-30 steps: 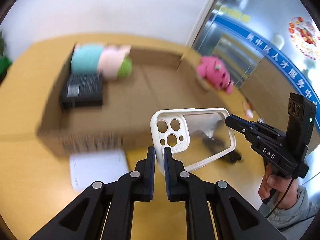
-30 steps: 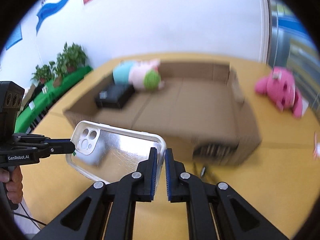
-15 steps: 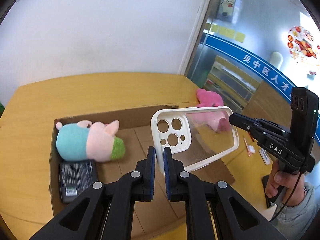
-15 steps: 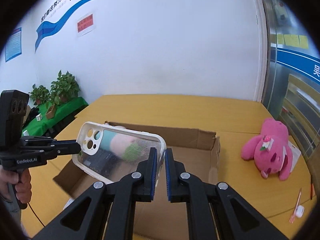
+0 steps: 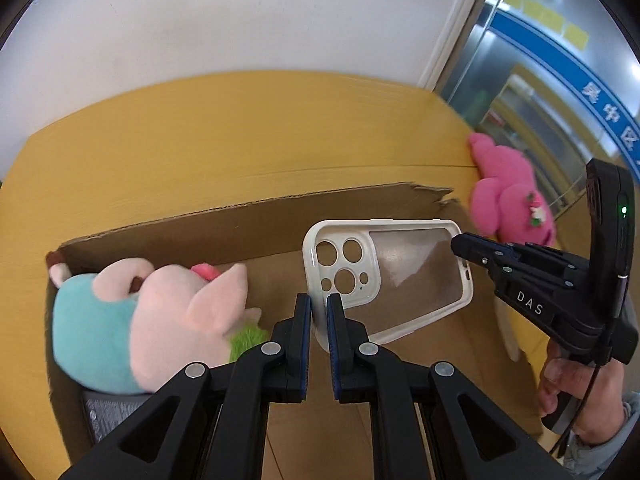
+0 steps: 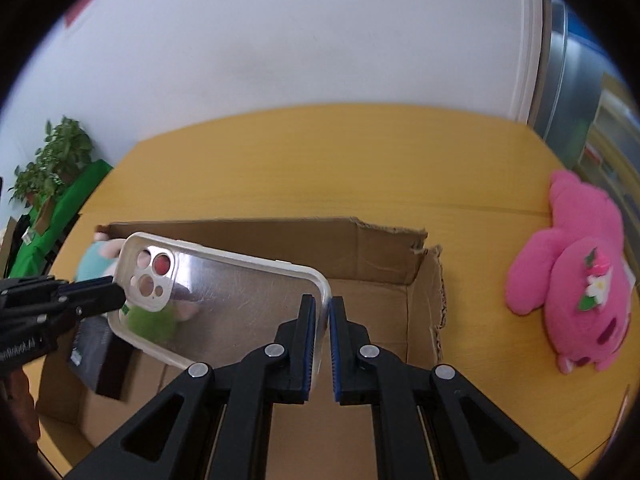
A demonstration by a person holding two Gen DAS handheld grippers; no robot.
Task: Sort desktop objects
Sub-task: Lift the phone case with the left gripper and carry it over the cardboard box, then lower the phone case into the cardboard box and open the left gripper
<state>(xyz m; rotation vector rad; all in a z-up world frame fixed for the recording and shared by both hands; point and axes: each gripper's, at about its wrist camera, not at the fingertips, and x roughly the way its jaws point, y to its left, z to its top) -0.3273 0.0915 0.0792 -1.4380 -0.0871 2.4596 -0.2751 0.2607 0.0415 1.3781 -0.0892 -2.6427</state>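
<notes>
A clear phone case with a white rim [image 5: 404, 280] hangs between both grippers over the open cardboard box [image 5: 256, 224]. My left gripper [image 5: 319, 312] is shut on its camera-hole end. My right gripper [image 6: 324, 316] is shut on the other end; the case [image 6: 240, 300] also shows in the right wrist view. The right gripper's tip [image 5: 466, 245] shows at the case's far end in the left wrist view. The left gripper's tip [image 6: 100, 294] shows at the case's left end in the right wrist view.
In the box [image 6: 384, 248] lie a teal and pink pig plush [image 5: 132, 316] and a black packet [image 6: 94, 350]. A pink plush toy [image 6: 580, 280] lies on the yellow table [image 6: 304, 160] right of the box. Potted plants [image 6: 48, 160] stand far left.
Both grippers have carried the case from in front of the box to above its inside. The box and plush now look nearer and lower in view. The grip is unchanged.
</notes>
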